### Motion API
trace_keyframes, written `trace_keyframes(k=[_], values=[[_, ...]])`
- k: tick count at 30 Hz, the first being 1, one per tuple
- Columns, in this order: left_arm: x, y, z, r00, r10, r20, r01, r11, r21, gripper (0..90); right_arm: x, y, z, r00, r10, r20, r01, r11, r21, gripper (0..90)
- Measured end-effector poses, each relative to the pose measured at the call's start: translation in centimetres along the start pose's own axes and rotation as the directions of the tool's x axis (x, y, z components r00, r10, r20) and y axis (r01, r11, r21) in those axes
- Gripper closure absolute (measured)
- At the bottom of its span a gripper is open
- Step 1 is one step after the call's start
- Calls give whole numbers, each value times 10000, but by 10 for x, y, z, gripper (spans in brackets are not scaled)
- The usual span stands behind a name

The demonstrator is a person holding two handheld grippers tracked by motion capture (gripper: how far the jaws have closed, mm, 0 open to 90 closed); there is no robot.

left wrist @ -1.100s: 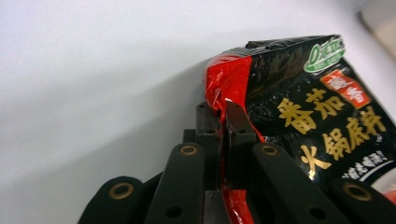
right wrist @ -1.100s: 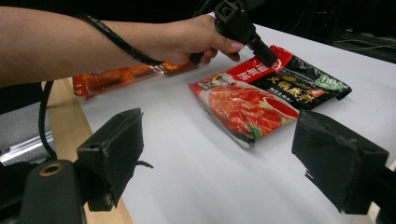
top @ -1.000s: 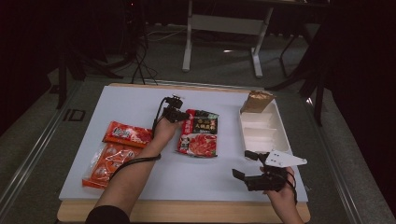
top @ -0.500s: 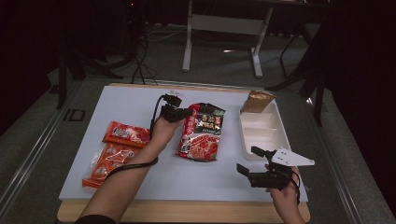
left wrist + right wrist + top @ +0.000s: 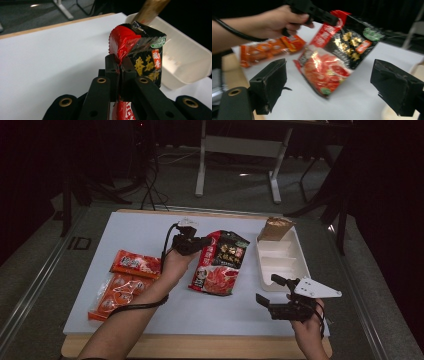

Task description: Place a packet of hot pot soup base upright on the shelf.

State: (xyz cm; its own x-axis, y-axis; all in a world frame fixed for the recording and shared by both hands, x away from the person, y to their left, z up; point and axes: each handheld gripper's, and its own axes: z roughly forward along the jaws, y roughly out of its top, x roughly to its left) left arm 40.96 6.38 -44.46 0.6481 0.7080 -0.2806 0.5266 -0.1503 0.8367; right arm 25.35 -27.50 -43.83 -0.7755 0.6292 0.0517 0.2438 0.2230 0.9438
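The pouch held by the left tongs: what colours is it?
Red and black pouch with gold lettering and a green badge; clearest in the right gripper view.

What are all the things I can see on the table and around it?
big sauce packet: 1, red and black, pinched at its top edge by the left gripper, upper end raised off the table
small snack packets: 2, orange-red, lying on the left part of the table
tray: 1, white, with compartments, on the right part of the table
brown bag: 1, brown, standing in the far end of the tray
table: 1, white top with a wooden edge
metal stand: 1, pale grey, on the floor behind the table
left gripper: 1, black, shut on the big sauce packet
right gripper: 1, black, jaws open, over the table's near right corner
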Motion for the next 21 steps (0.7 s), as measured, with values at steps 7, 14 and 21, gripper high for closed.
trace_keyframes(k=[7,14,21], values=[[-14,3,-15,9977,249,637,-223,9989,-423,874,-1,4,-3,9985,517,168,-524,9977,434,121],[-21,5,-31,9926,360,1160,-284,9974,-667,873,1,8,-5,9984,504,257,-510,9984,239,105],[-24,7,-46,9851,402,1670,-260,9959,-862,871,0,19,-8,9983,351,461,-359,9992,161,135]])
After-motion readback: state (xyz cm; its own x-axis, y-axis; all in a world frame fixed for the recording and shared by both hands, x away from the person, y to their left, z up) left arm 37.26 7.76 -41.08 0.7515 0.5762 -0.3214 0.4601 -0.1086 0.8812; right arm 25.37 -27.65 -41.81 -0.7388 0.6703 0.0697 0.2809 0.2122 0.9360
